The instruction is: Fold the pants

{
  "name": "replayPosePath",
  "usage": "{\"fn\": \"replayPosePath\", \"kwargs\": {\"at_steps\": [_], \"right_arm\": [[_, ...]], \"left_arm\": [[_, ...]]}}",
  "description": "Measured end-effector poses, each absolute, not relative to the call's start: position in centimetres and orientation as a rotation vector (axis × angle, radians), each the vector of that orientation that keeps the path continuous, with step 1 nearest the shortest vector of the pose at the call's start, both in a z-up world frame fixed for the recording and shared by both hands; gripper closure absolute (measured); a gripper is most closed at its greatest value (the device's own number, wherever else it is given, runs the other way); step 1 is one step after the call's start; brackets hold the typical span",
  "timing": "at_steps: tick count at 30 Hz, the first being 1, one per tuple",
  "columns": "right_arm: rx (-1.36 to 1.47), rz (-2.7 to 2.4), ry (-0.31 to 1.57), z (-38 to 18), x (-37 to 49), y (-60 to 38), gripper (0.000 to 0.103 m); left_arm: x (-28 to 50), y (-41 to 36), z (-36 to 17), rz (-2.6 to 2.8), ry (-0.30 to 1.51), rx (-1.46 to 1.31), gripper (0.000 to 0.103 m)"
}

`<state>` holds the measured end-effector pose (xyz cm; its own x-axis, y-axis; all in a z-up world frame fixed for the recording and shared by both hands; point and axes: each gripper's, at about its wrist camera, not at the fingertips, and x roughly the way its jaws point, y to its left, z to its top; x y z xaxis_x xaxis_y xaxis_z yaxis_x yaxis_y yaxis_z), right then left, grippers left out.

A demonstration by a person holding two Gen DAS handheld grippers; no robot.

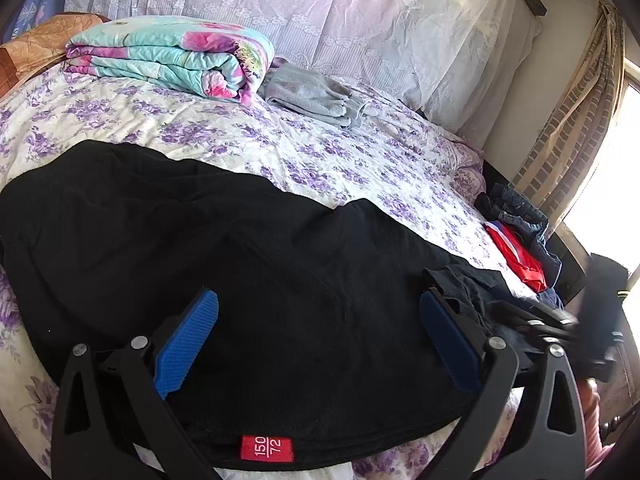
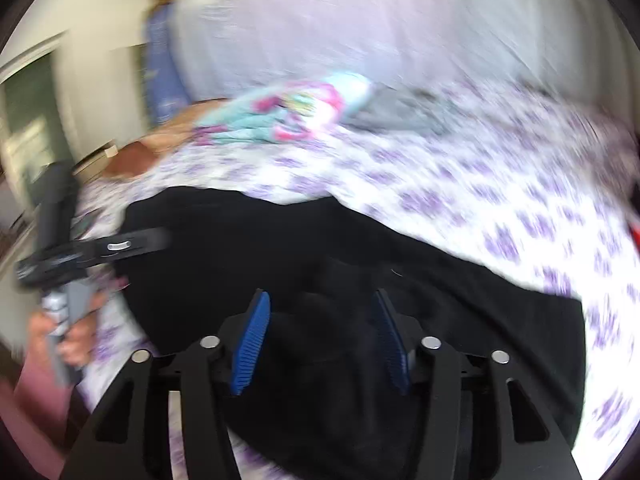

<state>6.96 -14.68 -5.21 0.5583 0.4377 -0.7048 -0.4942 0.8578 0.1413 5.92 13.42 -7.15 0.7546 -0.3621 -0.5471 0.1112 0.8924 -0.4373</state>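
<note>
Black pants (image 1: 248,264) lie spread across the near part of a bed, with a red size tag (image 1: 267,448) at the near hem. My left gripper (image 1: 320,304) is open wide just above the pants, blue pads apart and empty. My right gripper (image 2: 320,300) is open over a bunched part of the black pants (image 2: 320,240); nothing is pinched between its pads. The right wrist view is blurred by motion. The right gripper also shows at the right edge of the left wrist view (image 1: 568,324), and the left gripper shows at the left of the right wrist view (image 2: 92,252).
The bed has a purple-flowered sheet (image 1: 320,152). A folded teal and pink quilt (image 1: 168,56) and folded grey pants (image 1: 316,94) lie at the back by a lace-covered pillow (image 1: 360,12). Red cloth (image 1: 516,256) and jeans (image 1: 520,208) sit at the right edge.
</note>
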Motion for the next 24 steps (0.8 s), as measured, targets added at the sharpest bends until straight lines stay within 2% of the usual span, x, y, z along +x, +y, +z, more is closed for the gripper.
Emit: {"fn": "replayPosePath", "kwargs": {"at_steps": [1, 2, 8, 14, 16, 18, 20, 23, 24], "right_arm": [[-0.091, 0.543, 0.857, -6.9, 7.2, -14.3, 0.051], [-0.096, 0.550, 0.820, -6.6, 6.6, -14.4, 0.050], [-0.013, 0.543, 0.733, -2.5, 5.5, -18.1, 0.047], [0.258, 0.448, 0.673, -0.7, 6.5, -26.6, 0.047], [0.337, 0.435, 0.670, -0.6, 7.2, -28.9, 0.051], [0.364, 0.426, 0.676, -0.7, 8.4, -30.1, 0.060], [0.400, 0.461, 0.715, -1.7, 10.1, -30.9, 0.061], [0.392, 0.428, 0.877, -5.6, 14.4, -31.0, 0.062], [0.377, 0.376, 0.932, -7.2, 15.5, -31.3, 0.066]], "left_arm": [[5.9, 13.4, -7.2, -0.264, 0.672, -0.396, 0.005], [6.0, 13.4, -7.2, -0.262, 0.675, -0.395, 0.005], [6.1, 11.9, -6.2, -0.251, 0.695, -0.344, 0.005], [5.7, 3.1, -2.9, -0.497, 0.642, -0.221, 0.005], [6.1, -0.9, -2.9, -0.590, 0.661, -0.181, 0.005], [6.4, -4.7, -3.5, -0.670, 0.674, -0.133, 0.005], [6.8, -7.0, -4.6, -0.682, 0.715, -0.077, 0.005], [8.5, -8.8, -8.2, -0.663, 0.872, -0.062, 0.005], [8.6, -8.8, -8.8, -0.645, 0.876, -0.052, 0.005]]}}
